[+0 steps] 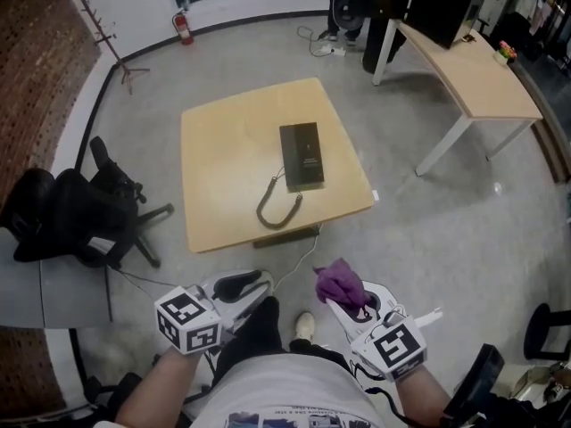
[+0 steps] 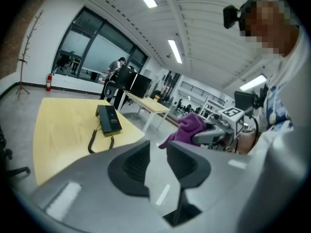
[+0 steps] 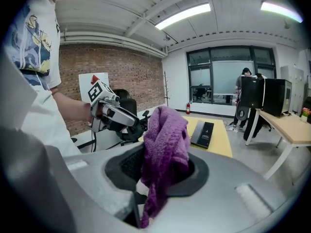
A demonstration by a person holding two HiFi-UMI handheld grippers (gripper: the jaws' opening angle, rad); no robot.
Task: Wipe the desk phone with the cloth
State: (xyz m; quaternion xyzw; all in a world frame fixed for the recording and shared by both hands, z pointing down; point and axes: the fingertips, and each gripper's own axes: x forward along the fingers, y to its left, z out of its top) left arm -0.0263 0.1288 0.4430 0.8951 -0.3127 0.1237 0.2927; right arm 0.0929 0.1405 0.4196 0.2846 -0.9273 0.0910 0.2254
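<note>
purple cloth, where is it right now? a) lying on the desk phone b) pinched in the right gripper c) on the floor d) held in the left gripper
B: the purple cloth is pinched between the jaws of the right gripper, away from the desk phone; the left gripper is empty, jaws apart.

The left gripper (image 2: pixel 156 161) fills the foreground, its dark-padded jaws a little apart with only floor showing in the gap. Beyond them stands a yellow desk (image 2: pixel 58 125) with a black phone (image 2: pixel 108 119) lying flat on it, and the phone's coiled cord (image 2: pixel 95 142) trails toward the near edge. To the right, off the desk, the right gripper (image 2: pixel 201 136) holds a bunched purple cloth (image 2: pixel 187 127), with the person's torso behind it. A fire extinguisher (image 2: pixel 48 82) stands at the far wall
</note>
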